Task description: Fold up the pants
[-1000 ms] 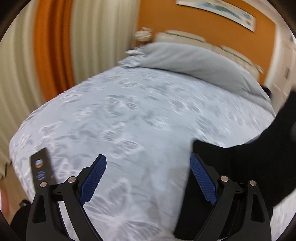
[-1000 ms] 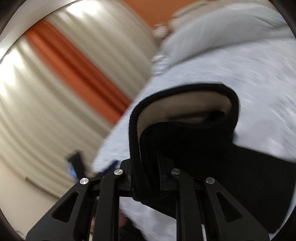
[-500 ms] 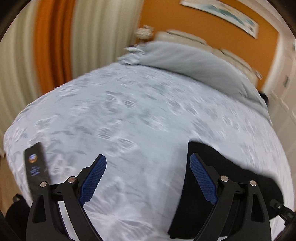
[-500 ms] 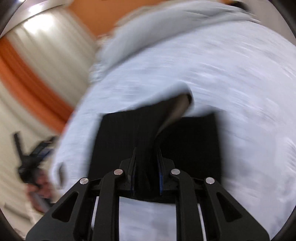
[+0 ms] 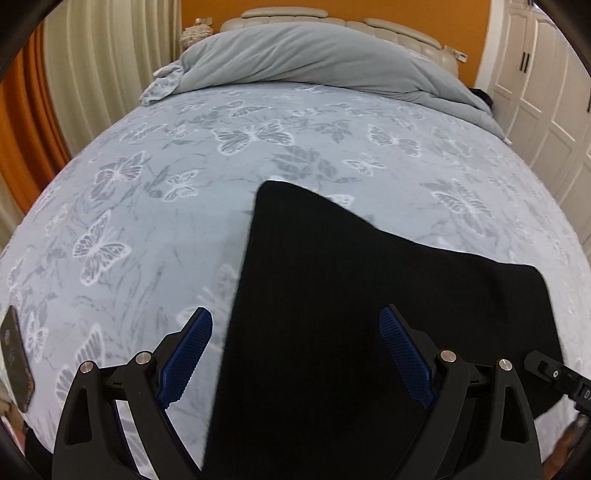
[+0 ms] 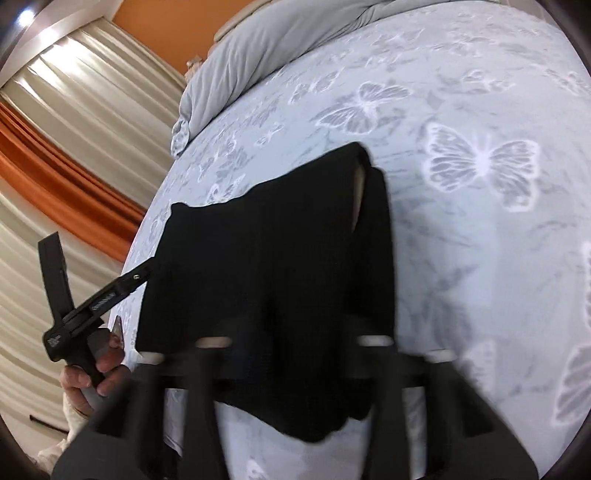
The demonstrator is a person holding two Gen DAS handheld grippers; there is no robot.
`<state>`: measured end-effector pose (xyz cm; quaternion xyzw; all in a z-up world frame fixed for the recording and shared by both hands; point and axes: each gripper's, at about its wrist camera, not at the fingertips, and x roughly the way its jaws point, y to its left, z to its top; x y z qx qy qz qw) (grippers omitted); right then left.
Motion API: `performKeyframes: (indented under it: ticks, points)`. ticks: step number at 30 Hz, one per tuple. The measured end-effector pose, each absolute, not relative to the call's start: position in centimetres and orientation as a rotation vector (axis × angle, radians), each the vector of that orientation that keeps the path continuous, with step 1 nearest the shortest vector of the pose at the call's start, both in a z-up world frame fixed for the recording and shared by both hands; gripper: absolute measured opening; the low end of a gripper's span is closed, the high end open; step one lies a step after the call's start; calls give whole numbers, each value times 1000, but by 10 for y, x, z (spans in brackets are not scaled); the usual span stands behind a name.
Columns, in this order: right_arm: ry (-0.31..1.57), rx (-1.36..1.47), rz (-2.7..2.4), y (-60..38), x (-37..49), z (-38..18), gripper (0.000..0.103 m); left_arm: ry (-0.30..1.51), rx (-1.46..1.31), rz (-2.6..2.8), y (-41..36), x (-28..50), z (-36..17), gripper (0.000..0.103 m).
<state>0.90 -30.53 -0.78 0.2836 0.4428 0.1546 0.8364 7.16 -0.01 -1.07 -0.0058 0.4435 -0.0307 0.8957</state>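
Note:
The black pants (image 5: pixel 332 295) lie folded on the butterfly-print bed cover (image 5: pixel 155 206). My left gripper (image 5: pixel 295 350) stands open just above them; its left blue pad (image 5: pixel 186 354) is over the cover and its right pad (image 5: pixel 404 354) over the cloth. In the right wrist view the pants (image 6: pixel 266 258) spread forward from my right gripper (image 6: pixel 295 328), which is shut on their near edge, its fingertips buried in black cloth. A pale lining (image 6: pixel 358 192) shows at the far fold. The left gripper (image 6: pixel 92 302) sits at the pants' left edge, held by a hand (image 6: pixel 96 369).
A grey duvet (image 5: pixel 314 59) is heaped at the head of the bed, before a padded headboard (image 5: pixel 284 13). A dark phone (image 5: pixel 14 358) lies at the bed's left edge. Curtains (image 5: pixel 110 55) hang left, white wardrobe doors (image 5: pixel 535 74) stand right.
My right gripper swung down with the pants and laid them folded on the bed. My left gripper, still open, moved right and lower, over the pants.

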Motion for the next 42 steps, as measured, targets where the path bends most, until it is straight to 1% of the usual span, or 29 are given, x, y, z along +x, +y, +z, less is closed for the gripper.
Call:
performKeyframes:
  ticks: [3, 5, 7, 8, 9, 10, 11, 12, 15, 18, 19, 20, 21, 23, 26, 27, 29, 30, 32, 33, 34, 35, 36, 37, 38, 41, 42]
  points:
    - [787, 511, 388, -291, 1, 51, 17, 895, -28, -19, 14, 76, -6, 89]
    - [755, 450, 394, -284, 4, 66, 17, 879, -19, 15, 22, 77, -3, 89]
    - [860, 381, 332, -285, 28, 37, 19, 883, -3, 51, 26, 82, -4, 89]
    - [956, 362, 292, -288, 38, 12, 24, 895, -3, 65, 29, 85, -7, 89]
    - [1056, 361, 214, -295, 44, -20, 26, 908, -11, 71, 31, 87, -9, 89]
    - [1033, 444, 221, -305, 38, -33, 27, 929, -21, 75, 34, 89, -13, 89]
    - [991, 538, 249, -316, 27, -32, 27, 938, -26, 70, 35, 88, -14, 89]
    - [981, 550, 241, -319, 23, -27, 28, 940, -30, 61, 36, 86, -13, 89]
    - [848, 466, 174, -318, 4, 6, 31, 905, 5, 61, 33, 81, -9, 89]
    - [822, 474, 240, -310, 5, 16, 31, 902, 57, 83, 25, 84, -13, 89]
    - [841, 468, 255, -308, 7, 9, 35, 914, 64, 89, 24, 86, -17, 89]
    - [874, 453, 239, -305, 13, -1, 45, 923, 58, 91, 25, 87, -18, 89]
    - [922, 436, 201, -302, 16, -18, 46, 921, 43, 92, 28, 87, -17, 89]
    - [955, 458, 199, -305, 16, -32, 46, 894, -2, 101, 40, 85, -8, 89]
    - [930, 462, 233, -303, 18, -27, 46, 845, -89, 100, 67, 80, 9, 90]
    - [935, 463, 243, -302, 18, -29, 30, 842, -117, 97, 74, 79, 11, 90]
    - [917, 456, 262, -297, 14, -22, 17, 857, -157, 94, 84, 79, 11, 90]
    - [876, 458, 286, -295, 5, -8, 16, 867, -163, 93, 85, 79, 10, 90]
    - [780, 473, 311, -294, -21, 18, 16, 876, -159, 77, 83, 76, 9, 90]
    - [767, 468, 300, -296, -26, 19, 16, 874, -148, 61, 79, 73, 9, 90]
    - [779, 450, 269, -297, -28, 13, 17, 868, -124, 40, 73, 70, 9, 90]
    - [854, 406, 205, -296, -24, -8, 20, 865, -100, 27, 66, 68, 9, 90]
    - [926, 392, 166, -296, -19, -25, 28, 866, -68, 10, 57, 66, 7, 91]
    - [946, 443, 159, -300, -17, -34, 29, 873, -37, -6, 48, 64, 4, 91]
    - [908, 469, 170, -302, -20, -21, 31, 876, -21, -18, 41, 62, 2, 91]
    - [763, 426, 130, -303, -29, 21, 33, 833, 14, -62, 24, 50, 6, 91]
    - [753, 447, 160, -301, -26, 28, 33, 809, 29, -75, 17, 44, 8, 91]
